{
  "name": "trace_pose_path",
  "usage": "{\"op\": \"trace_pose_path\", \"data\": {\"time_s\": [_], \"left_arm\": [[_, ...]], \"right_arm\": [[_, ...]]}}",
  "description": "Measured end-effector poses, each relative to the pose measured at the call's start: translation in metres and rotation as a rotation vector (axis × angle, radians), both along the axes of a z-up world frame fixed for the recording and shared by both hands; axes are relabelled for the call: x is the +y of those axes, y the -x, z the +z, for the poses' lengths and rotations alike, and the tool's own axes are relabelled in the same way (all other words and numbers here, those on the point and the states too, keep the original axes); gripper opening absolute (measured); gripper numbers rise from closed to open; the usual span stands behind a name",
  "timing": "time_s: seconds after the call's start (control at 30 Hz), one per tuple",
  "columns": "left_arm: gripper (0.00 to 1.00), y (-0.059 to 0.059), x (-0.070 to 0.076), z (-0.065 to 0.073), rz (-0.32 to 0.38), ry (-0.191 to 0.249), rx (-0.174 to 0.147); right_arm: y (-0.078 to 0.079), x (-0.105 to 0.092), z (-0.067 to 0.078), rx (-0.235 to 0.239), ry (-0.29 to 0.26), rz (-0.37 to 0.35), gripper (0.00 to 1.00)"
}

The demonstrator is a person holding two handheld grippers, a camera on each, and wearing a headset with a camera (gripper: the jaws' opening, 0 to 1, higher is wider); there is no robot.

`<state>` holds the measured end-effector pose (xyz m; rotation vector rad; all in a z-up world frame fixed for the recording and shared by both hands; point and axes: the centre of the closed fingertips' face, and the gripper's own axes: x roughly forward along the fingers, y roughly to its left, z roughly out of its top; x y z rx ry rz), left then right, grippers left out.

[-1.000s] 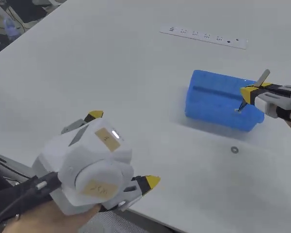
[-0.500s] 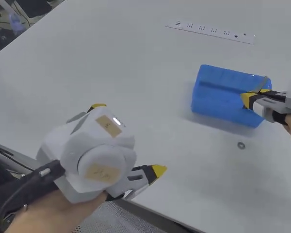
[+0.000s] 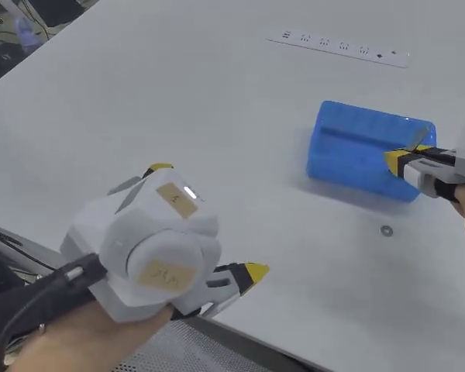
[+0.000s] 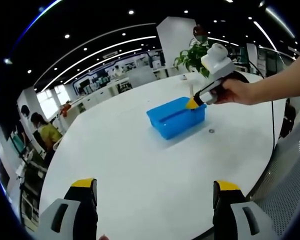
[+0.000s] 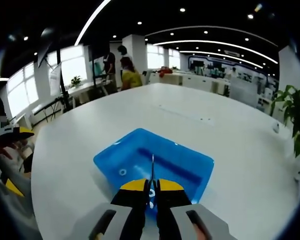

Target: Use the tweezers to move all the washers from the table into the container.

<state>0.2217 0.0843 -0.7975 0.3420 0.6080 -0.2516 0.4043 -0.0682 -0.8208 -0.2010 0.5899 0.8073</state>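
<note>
The blue container (image 3: 355,149) stands on the white table, right of centre. My right gripper (image 3: 395,160) hovers over its right end, shut on thin metal tweezers (image 3: 419,139). In the right gripper view the tweezers (image 5: 152,171) point from the shut gripper (image 5: 151,186) into the container (image 5: 180,165), where one washer (image 5: 122,172) lies on the floor. Another washer (image 3: 386,230) lies on the table in front of the container. My left gripper (image 3: 208,218) is open with nothing in it, near the table's front edge. Its view shows the open gripper (image 4: 154,186), the container (image 4: 176,116) and the table washer (image 4: 211,131).
A white power strip (image 3: 337,46) lies at the far side of the table (image 3: 217,101). The table's front edge runs just under my left gripper. People and desks stand far behind the table in both gripper views.
The head camera has shifted a little. My right gripper has tilted, and the tweezers now lie flatter over the container instead of pointing steeply down. The left gripper has barely moved.
</note>
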Motion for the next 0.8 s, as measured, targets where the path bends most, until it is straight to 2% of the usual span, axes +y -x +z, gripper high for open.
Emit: {"op": "trace_pose_path", "data": {"time_s": [0.13, 0.27, 0.5, 0.67, 0.8], "left_arm": [[0.99, 0.000, 0.000, 0.000, 0.002, 0.002, 0.000], [0.99, 0.000, 0.001, 0.001, 0.002, -0.004, -0.002], [0.99, 0.000, 0.000, 0.000, 0.003, 0.005, 0.003], [0.99, 0.001, 0.000, -0.001, 0.000, 0.011, 0.006], [0.99, 0.000, -0.001, 0.000, -0.004, 0.014, 0.002]], "right_arm": [[-0.002, -0.002, 0.008, -0.014, -0.013, -0.012, 0.03], [0.000, -0.005, 0.024, -0.026, -0.033, -0.018, 0.03], [0.014, -0.011, 0.053, -0.060, -0.093, -0.043, 0.03], [0.030, -0.011, 0.054, -0.045, -0.107, -0.035, 0.03], [0.040, -0.011, 0.043, -0.026, -0.094, -0.023, 0.03]]}}
